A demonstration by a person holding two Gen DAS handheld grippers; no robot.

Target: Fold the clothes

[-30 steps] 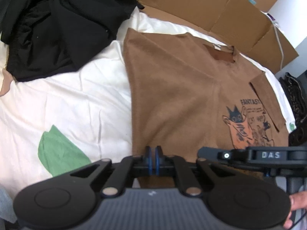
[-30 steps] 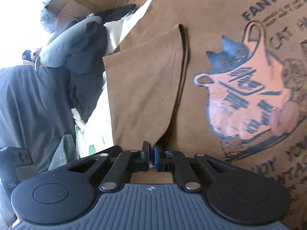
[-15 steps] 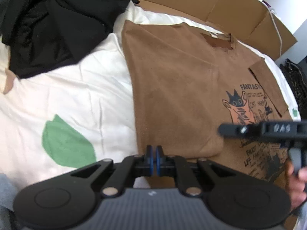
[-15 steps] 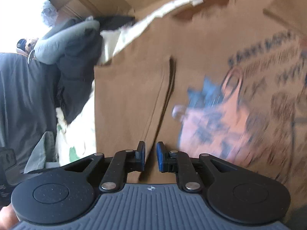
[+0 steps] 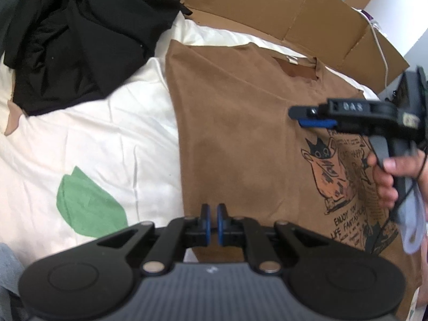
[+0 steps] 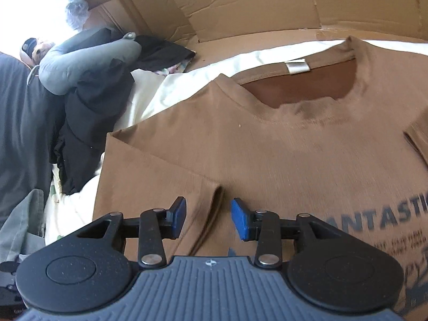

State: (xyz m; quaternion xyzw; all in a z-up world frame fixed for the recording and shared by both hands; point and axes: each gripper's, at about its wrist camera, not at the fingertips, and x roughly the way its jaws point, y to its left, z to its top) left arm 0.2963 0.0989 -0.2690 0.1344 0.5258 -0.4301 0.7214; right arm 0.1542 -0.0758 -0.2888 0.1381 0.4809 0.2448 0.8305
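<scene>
**Brown shirt flat on the bed, clutter around it**

Clutter rings the brown T-shirt, which lies spread flat, front up, on a white sheet. Beyond the shirt's collar stand flattened cardboard panels, creased and rough-edged, with a white cable trailing over them. To the shirt's left a heap of black clothes lies bunched in soft folds on the sheet, and a grey padded roll rests on top of that heap in the right wrist view. A green leaf print marks the sheet beside the shirt's lower left edge.

The shirt is a matte, slightly fuzzy knit. Its left sleeve is folded inward over the chest, leaving a straight side edge, and the hem of that sleeve forms a raised ridge. A white label sits inside the ribbed neckline. An orange and dark cat graphic with printed lettering covers the chest.

The left gripper hovers at the shirt's lower left corner, its blue-padded jaws drawn almost together with only a thin slit between them and no cloth in it. The right gripper, held in a hand above the graphic, has its jaws spread wide and empty, straddling the sleeve hem ridge without clamping it.
</scene>
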